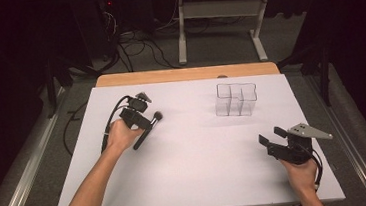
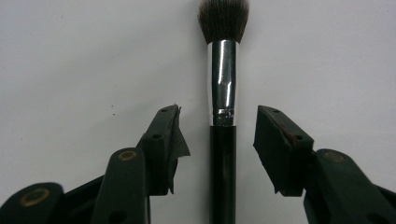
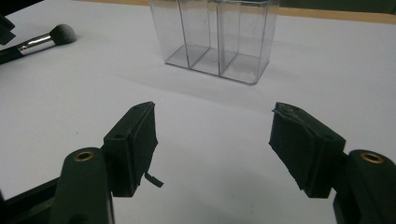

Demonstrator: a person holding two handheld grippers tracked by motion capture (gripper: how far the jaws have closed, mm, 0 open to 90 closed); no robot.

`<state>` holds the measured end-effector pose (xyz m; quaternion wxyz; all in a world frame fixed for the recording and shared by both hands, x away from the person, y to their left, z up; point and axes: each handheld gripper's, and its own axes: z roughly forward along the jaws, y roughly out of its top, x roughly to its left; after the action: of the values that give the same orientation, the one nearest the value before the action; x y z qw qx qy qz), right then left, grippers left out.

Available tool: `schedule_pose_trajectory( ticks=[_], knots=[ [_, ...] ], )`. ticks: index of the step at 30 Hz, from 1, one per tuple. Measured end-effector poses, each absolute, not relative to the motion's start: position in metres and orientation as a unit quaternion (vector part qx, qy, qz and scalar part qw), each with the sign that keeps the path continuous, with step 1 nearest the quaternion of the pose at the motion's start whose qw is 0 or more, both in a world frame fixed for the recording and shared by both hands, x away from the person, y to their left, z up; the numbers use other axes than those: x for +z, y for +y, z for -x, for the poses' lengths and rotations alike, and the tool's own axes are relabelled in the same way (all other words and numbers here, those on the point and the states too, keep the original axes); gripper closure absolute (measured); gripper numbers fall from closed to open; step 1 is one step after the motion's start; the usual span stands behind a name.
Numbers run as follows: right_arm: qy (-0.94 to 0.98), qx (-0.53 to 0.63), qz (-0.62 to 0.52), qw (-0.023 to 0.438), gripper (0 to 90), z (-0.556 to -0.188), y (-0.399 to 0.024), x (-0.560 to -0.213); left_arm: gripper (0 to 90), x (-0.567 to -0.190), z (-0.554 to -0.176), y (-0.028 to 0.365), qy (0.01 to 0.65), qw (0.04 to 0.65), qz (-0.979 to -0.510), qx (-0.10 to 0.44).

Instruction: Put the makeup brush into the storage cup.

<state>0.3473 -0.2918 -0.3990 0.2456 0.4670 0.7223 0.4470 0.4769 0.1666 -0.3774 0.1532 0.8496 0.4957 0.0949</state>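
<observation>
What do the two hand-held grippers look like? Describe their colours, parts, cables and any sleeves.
Both are black. The left hand-held gripper has two blocky jaws with dark pads on arms set with brass-coloured rivets, one pad's covering torn, and a black cable trailing off. The right hand-held gripper has the same jaws, a grey three-cornered plate on top and a black cable. The forearms are bare, with no sleeves.

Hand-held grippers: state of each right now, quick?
Left hand-held gripper: open, jaws astride the makeup brush, pads not touching it.
Right hand-held gripper: open, holding nothing.

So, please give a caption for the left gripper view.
Left gripper open around a makeup brush lying on the white table.
</observation>
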Motion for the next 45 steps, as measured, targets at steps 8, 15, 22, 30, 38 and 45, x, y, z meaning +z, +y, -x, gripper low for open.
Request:
schedule_pose_trajectory(
  ticks=[8, 15, 22, 30, 38, 45],
  knots=[
    [0.724, 0.448, -0.466, 0.244, 33.5, -0.347, -0.291, -0.399, 56.8, -0.385, -0.479, 0.162, 0.494, 0.135, -0.856, 0.075],
    [0.725, 0.447, -0.465, 0.241, 33.5, -0.348, -0.292, -0.399, 58.4, -0.392, -0.479, 0.160, 0.497, 0.130, -0.855, 0.068],
    [0.728, 0.444, -0.464, 0.240, 33.6, -0.348, -0.291, -0.400, 60.9, -0.399, -0.479, 0.163, 0.504, 0.130, -0.852, 0.061],
    [0.729, 0.445, -0.462, 0.241, 33.7, -0.348, -0.290, -0.400, 66.7, -0.400, -0.478, 0.161, 0.501, 0.126, -0.854, 0.064],
    [0.729, 0.444, -0.461, 0.241, 33.8, -0.348, -0.290, -0.400, 72.8, -0.400, -0.478, 0.160, 0.499, 0.127, -0.855, 0.070],
    [0.730, 0.443, -0.462, 0.239, 33.8, -0.348, -0.290, -0.400, 73.4, -0.400, -0.479, 0.161, 0.499, 0.129, -0.855, 0.064]
  ],
)
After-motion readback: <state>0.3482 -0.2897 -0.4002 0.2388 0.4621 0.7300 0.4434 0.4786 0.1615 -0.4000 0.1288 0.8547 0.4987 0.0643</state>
